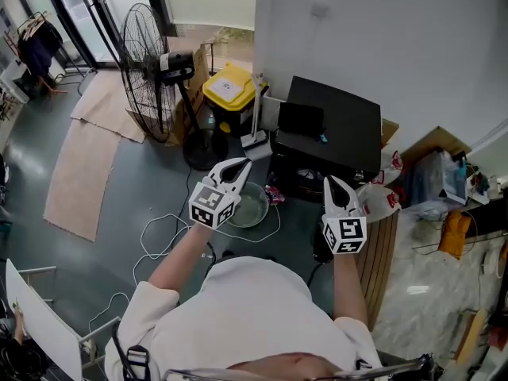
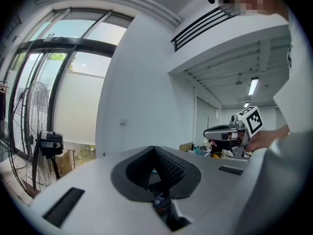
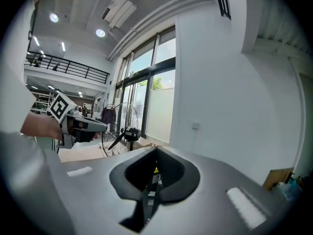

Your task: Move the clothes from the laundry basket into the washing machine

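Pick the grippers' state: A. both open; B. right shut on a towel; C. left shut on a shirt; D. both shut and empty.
D: the left gripper shows its jaws meeting with nothing between them in its own view, and the right gripper shows the same in its view.

Daylight poured through the tall glazed wall (image 3: 146, 82), washing its panes nearly white in both gripper views. Ceiling lamps (image 3: 100, 32) added small glare spots. The head view was evenly lit and fairly sharp, with soft shadows on the floor (image 1: 119, 213). Both gripper views bowed strongly toward dark round edges, and their nearest surfaces were perhaps slightly soft.
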Demonstrator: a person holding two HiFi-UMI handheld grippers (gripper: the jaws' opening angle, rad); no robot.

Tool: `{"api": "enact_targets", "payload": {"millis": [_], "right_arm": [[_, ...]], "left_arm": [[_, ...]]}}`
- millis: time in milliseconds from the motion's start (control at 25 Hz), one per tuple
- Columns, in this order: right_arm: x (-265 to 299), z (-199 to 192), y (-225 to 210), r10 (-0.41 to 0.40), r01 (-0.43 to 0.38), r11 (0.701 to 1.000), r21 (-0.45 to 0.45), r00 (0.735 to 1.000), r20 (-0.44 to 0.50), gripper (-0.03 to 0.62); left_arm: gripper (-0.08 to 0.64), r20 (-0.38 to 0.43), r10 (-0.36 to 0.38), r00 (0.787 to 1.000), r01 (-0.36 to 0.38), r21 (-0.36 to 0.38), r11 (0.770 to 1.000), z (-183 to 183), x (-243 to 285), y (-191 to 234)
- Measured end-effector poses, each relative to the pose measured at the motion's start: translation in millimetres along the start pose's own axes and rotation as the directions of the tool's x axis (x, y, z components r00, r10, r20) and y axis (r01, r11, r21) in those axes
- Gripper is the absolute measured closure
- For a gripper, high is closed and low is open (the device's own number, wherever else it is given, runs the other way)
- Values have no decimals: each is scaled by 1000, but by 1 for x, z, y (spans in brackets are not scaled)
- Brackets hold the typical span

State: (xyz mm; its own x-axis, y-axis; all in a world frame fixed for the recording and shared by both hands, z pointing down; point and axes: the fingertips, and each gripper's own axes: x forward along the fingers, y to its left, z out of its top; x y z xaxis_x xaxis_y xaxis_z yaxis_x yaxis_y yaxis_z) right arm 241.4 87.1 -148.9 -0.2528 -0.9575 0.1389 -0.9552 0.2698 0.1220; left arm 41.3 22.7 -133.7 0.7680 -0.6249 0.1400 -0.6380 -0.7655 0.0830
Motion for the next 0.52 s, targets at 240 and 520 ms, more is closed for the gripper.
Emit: {"api": "enact_targets", "payload": {"millis": [240,520], "right_arm": [[-4,3,-3,-5,5,1000,-7,1000,8,581],[-2,10,-1,4,-4,1000,-31,1000,14,581]], "left_arm": [[554,-1,-13,1000,13,0,1000,-1,2,-7],[554,7,-17,1000,17,10,1000,4,0,-5]]}}
